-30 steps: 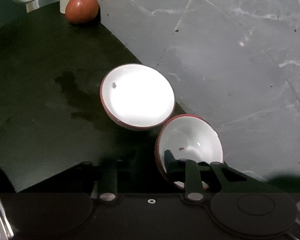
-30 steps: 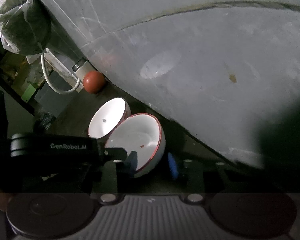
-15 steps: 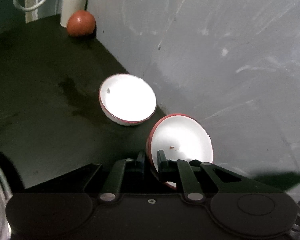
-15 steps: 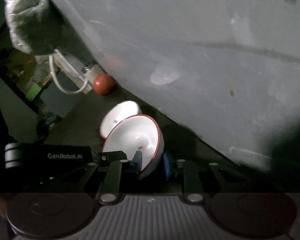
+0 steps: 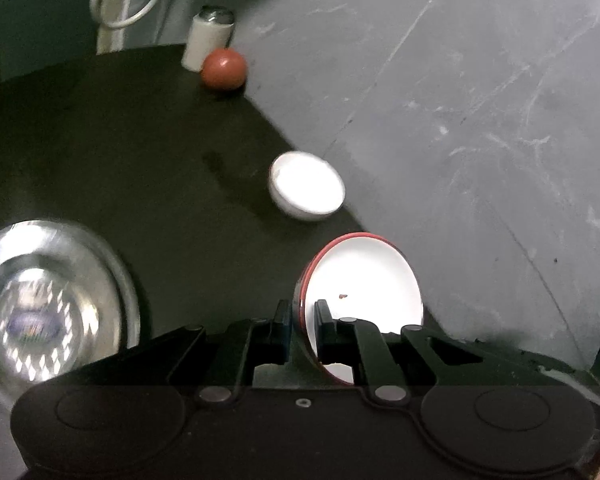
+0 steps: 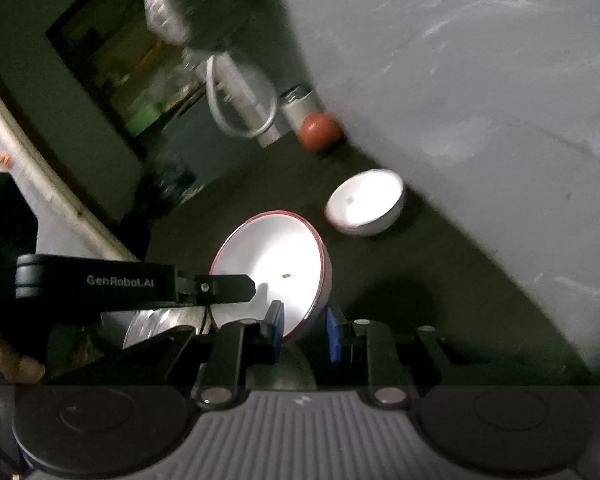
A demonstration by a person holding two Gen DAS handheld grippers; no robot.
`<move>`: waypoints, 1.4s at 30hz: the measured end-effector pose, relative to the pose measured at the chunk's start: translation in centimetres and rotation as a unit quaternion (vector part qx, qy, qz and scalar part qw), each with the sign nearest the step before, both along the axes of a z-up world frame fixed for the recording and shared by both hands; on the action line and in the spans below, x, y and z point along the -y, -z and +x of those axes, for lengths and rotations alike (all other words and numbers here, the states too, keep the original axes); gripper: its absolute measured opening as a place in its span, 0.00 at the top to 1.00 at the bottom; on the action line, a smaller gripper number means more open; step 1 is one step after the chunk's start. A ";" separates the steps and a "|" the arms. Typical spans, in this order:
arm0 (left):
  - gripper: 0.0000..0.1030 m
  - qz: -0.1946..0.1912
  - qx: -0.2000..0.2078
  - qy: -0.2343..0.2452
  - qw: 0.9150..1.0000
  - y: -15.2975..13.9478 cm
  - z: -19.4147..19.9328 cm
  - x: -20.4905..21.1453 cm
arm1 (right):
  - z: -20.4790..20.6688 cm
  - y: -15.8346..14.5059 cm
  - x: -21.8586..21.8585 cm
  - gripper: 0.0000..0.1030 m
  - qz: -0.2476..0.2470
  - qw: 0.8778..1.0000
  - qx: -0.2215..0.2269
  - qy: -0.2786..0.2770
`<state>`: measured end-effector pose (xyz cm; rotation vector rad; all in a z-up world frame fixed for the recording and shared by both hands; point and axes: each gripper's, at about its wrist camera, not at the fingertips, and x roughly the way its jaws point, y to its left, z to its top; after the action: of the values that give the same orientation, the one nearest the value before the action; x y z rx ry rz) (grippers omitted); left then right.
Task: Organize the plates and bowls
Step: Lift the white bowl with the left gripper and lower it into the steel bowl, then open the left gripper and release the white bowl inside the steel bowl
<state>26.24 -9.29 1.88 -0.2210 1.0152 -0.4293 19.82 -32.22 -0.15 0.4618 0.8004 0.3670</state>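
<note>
Grippers from both sides clamp one red-rimmed white bowl [image 5: 364, 280] above a dark countertop [image 5: 100, 140]: the left gripper [image 5: 302, 320] is closed tight on its rim, one finger inside and one outside, and the right gripper [image 6: 304, 328] is likewise closed, its blue pads [image 6: 332, 334] pinching the rim at another spot, so the bowl hangs tilted on edge with its white inside showing. Beyond it a second white bowl [image 5: 307, 190] sits upright on the counter near the grey wall [image 5: 460, 100], with a shiny steel plate [image 5: 48, 300] off to the left and a red ball [image 5: 224, 69] beside a white canister [image 5: 208, 40] at the far end
</note>
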 end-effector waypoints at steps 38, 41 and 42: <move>0.85 0.059 -0.125 -0.014 0.990 3.9 -3.3 -2.0 | -1.6 1.1 -5.1 0.75 -0.069 0.985 -0.100 -0.122; 0.85 0.068 -0.126 -0.011 0.990 4.0 -3.0 -1.5 | -1.4 1.2 -5.2 0.75 -0.076 0.984 -0.105 -0.124; 0.84 0.070 -0.126 -0.010 0.989 4.1 -2.9 -1.4 | -1.3 1.2 -5.2 0.75 -0.078 0.983 -0.107 -0.124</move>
<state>23.33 -7.89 -2.18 -0.1613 1.2855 -0.3144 18.47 -26.99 -1.38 0.2569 1.0926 0.4874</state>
